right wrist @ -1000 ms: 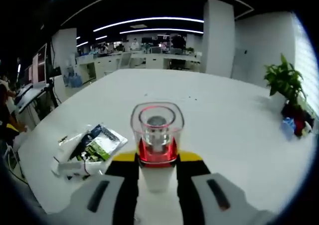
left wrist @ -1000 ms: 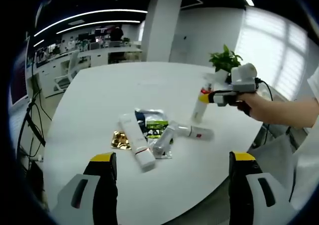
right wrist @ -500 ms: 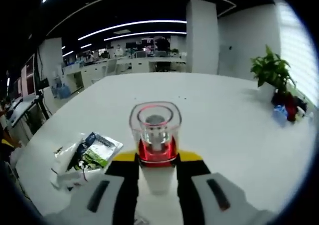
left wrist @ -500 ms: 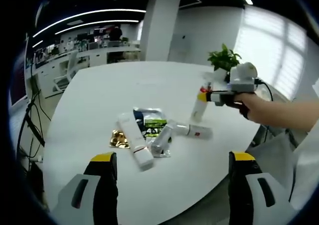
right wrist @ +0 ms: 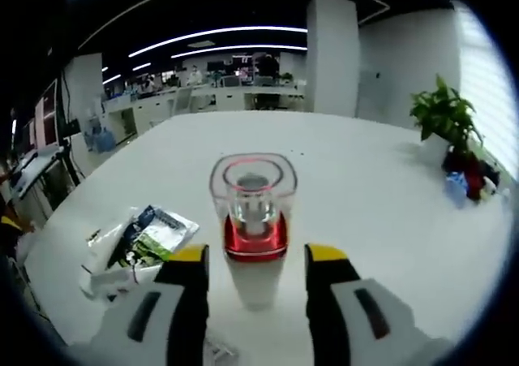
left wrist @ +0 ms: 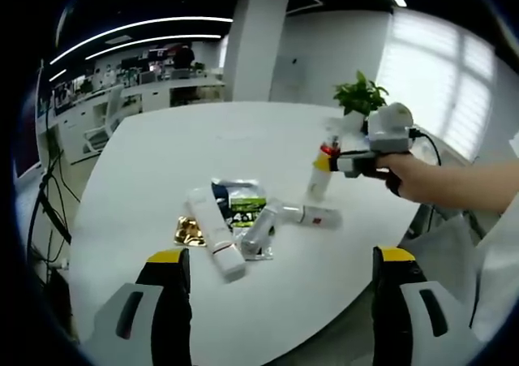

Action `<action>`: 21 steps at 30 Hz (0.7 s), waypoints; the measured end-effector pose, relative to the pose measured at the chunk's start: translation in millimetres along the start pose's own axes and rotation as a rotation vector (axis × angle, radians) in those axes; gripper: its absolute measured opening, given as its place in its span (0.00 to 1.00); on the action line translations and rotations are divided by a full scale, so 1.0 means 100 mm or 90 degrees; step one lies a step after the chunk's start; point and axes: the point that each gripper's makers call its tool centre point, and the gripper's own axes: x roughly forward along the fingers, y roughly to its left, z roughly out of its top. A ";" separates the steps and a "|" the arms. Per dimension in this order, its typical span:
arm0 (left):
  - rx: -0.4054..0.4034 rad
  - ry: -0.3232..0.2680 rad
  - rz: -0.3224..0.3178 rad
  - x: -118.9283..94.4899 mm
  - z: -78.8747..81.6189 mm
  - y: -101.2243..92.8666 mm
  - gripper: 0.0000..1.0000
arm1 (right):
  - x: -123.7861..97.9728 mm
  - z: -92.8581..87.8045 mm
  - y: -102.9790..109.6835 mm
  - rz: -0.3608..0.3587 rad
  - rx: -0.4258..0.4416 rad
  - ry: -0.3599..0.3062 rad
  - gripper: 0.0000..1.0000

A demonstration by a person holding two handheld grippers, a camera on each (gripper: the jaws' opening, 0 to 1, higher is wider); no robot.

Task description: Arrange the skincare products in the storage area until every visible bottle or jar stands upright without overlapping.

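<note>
A white bottle (right wrist: 253, 220) with a clear cap and red collar stands upright on the white table (right wrist: 365, 212). My right gripper (right wrist: 257, 256) is open, one jaw on each side of the bottle with a gap to it. In the left gripper view the same bottle (left wrist: 316, 183) stands at the right, with the right gripper (left wrist: 326, 161) at its top, held by a hand. Left of it lies a pile: a white tube (left wrist: 212, 232), a grey tube (left wrist: 258, 228), a white bottle on its side (left wrist: 312, 215) and sachets (left wrist: 242, 204). My left gripper (left wrist: 280, 256) is open, well short of the pile.
A gold packet (left wrist: 188, 230) lies at the pile's left edge. A potted plant (right wrist: 442, 118) and small blue and red items (right wrist: 458, 187) sit at the table's far right. The table's near edge (left wrist: 268, 333) runs just ahead of my left jaws. Office desks stand beyond.
My right gripper's jaws have spread apart and let go of the red-collared bottle, which stays upright. The left gripper stays open and has hardly moved.
</note>
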 end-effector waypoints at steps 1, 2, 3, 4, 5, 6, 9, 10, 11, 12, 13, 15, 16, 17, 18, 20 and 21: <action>-0.001 -0.001 0.002 -0.01 0.00 0.00 0.91 | -0.01 -0.01 0.01 0.006 -0.005 0.001 0.43; -0.001 -0.001 0.002 -0.01 0.00 0.01 0.91 | -0.02 -0.02 0.02 0.011 -0.013 0.003 0.40; -0.001 0.000 0.003 -0.01 -0.01 0.01 0.91 | -0.02 -0.03 0.02 0.014 -0.021 0.006 0.40; -0.001 0.001 0.004 -0.02 -0.01 0.01 0.91 | -0.03 -0.04 0.01 0.014 -0.022 0.007 0.41; -0.002 0.001 0.005 -0.02 -0.02 0.01 0.91 | -0.06 -0.05 0.01 0.017 -0.023 0.007 0.43; -0.003 0.001 0.005 -0.02 -0.02 0.01 0.91 | -0.07 -0.06 0.01 0.022 -0.022 0.009 0.43; -0.003 -0.001 0.005 -0.01 -0.01 0.00 0.91 | -0.12 -0.10 0.04 0.041 -0.027 0.009 0.46; -0.003 -0.002 0.004 -0.01 -0.01 0.00 0.91 | -0.15 -0.10 0.05 0.051 -0.030 0.006 0.47; -0.003 -0.003 0.004 0.00 0.00 -0.01 0.91 | -0.17 -0.11 0.05 0.053 -0.032 0.005 0.49; -0.002 -0.003 0.003 0.00 0.00 -0.01 0.91 | -0.19 -0.11 0.04 0.060 -0.034 0.004 0.50; -0.001 -0.003 0.003 0.01 0.01 -0.02 0.91 | -0.20 -0.12 0.03 0.064 -0.030 0.003 0.51; 0.000 -0.003 0.000 0.01 0.01 -0.03 0.91 | -0.24 -0.13 0.01 0.070 -0.022 0.003 0.52; 0.001 -0.003 -0.001 0.02 0.01 -0.04 0.91 | -0.26 -0.14 -0.01 0.071 -0.020 0.004 0.53; 0.001 -0.002 -0.002 0.02 0.00 -0.04 0.91 | -0.27 -0.15 -0.02 0.072 -0.019 0.005 0.54; 0.002 -0.002 -0.003 0.02 0.00 -0.05 0.91 | -0.30 -0.17 -0.04 0.074 -0.018 0.006 0.54; 0.002 -0.002 -0.004 0.02 0.00 -0.06 0.91 | -0.33 -0.18 -0.05 0.080 -0.012 0.006 0.56; 0.002 -0.002 -0.005 0.02 0.00 -0.06 0.91 | -0.36 -0.20 -0.05 0.085 -0.010 0.007 0.57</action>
